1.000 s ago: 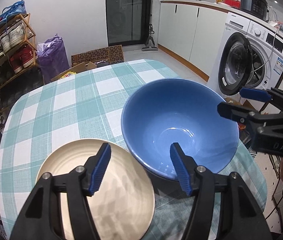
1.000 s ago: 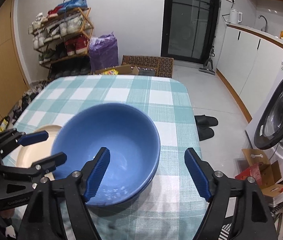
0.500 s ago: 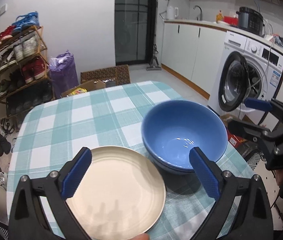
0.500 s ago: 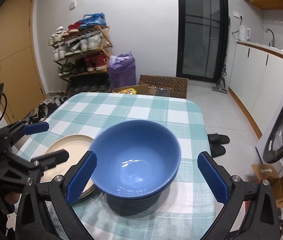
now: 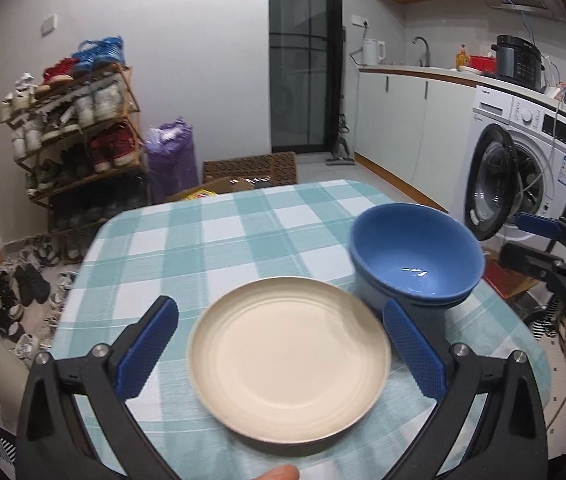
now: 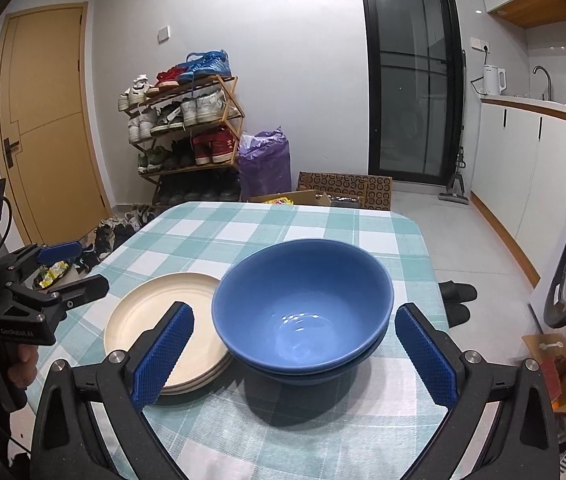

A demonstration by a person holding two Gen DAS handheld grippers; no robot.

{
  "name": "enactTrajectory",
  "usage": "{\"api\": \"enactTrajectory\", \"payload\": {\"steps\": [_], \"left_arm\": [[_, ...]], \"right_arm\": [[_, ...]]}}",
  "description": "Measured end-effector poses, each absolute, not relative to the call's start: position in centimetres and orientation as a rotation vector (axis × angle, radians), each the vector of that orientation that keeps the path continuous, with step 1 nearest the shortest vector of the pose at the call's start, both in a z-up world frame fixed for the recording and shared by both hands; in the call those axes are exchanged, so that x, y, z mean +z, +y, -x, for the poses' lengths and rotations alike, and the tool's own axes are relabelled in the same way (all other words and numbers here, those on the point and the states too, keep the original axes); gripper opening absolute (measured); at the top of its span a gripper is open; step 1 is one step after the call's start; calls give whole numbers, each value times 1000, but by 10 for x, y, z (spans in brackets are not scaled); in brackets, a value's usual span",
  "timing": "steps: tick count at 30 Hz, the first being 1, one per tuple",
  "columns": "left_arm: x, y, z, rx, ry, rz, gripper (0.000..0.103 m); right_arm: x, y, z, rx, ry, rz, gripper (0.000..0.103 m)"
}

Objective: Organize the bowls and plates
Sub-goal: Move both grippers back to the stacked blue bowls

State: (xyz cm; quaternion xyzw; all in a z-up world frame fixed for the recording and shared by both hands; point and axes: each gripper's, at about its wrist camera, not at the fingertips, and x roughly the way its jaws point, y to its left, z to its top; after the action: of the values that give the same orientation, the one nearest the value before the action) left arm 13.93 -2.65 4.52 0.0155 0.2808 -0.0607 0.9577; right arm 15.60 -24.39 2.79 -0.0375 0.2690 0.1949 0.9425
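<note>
Blue bowls (image 6: 303, 316) sit nested in a stack on the checked table (image 6: 275, 224), also shown in the left wrist view (image 5: 415, 256). Beside them on the left lies a stack of cream plates (image 6: 163, 320), which fills the middle of the left wrist view (image 5: 287, 356). My left gripper (image 5: 283, 352) is open and empty, held above and around the plates without touching them. My right gripper (image 6: 295, 356) is open and empty, its jaws wide on either side of the bowls, clear of them. Each gripper shows in the other's view: the right one (image 5: 539, 240) and the left one (image 6: 63, 268).
The table's near edge is close below both grippers. A washing machine (image 5: 523, 176) with its door open stands to the right of the table, cardboard boxes (image 6: 555, 368) on the floor by it. A shoe rack (image 6: 187, 128) and purple bag (image 6: 263, 160) stand beyond the far edge.
Both grippers have opened wider and pulled back and up from the dishes. The blue bowl now rests nested on the other bowl. The left gripper has shifted from the bowl over to the plates.
</note>
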Motion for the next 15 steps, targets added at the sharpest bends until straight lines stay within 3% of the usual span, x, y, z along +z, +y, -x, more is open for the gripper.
{"api": "enactTrajectory", "payload": {"steps": [15], "left_arm": [[15, 6, -104, -53, 466, -45, 103]], "right_arm": [[8, -233, -131, 431, 480, 107, 103]]}}
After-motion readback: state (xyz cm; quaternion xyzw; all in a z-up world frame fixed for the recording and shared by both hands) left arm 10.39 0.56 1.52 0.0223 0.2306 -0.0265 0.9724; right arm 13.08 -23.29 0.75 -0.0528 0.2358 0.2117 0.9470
